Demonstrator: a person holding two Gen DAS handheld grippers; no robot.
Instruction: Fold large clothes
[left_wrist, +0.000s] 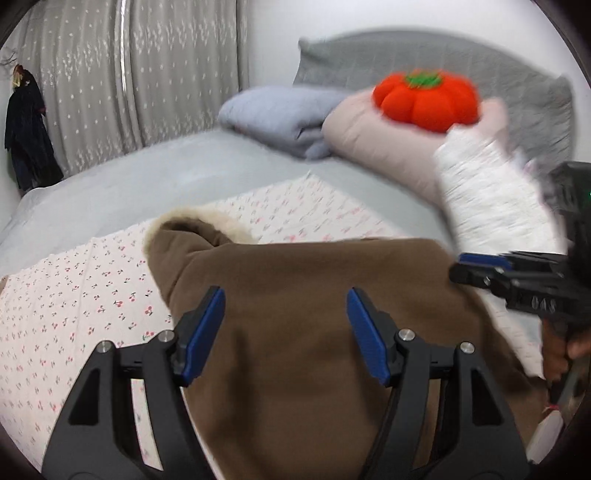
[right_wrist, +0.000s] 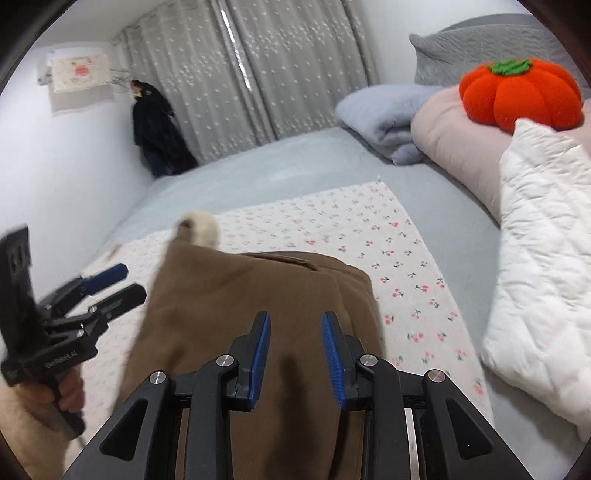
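Note:
A brown garment (left_wrist: 369, 258) with a cream fleece trim (left_wrist: 221, 225) lies folded on a cherry-print sheet (left_wrist: 74, 295) on the bed. My left gripper (left_wrist: 285, 293) hovers over the garment's left half, its jaws wide open and nothing between the blue pads. In the right wrist view, my right gripper (right_wrist: 295, 317) stands above the brown garment (right_wrist: 240, 288) with a narrow gap between its pads; the cloth shows below, not pinched. The right gripper (left_wrist: 458, 267) sits at the garment's right edge, the left gripper (right_wrist: 135, 280) at its left edge.
A white quilted piece (right_wrist: 535, 295) lies right of the cherry-print sheet (right_wrist: 369, 236). At the head of the bed are a pink pillow (right_wrist: 461, 147), an orange pumpkin cushion (right_wrist: 517, 99) and a folded blue-grey blanket (right_wrist: 380, 114). Grey curtains (right_wrist: 258, 74) and a hanging dark coat (right_wrist: 159, 125) stand behind.

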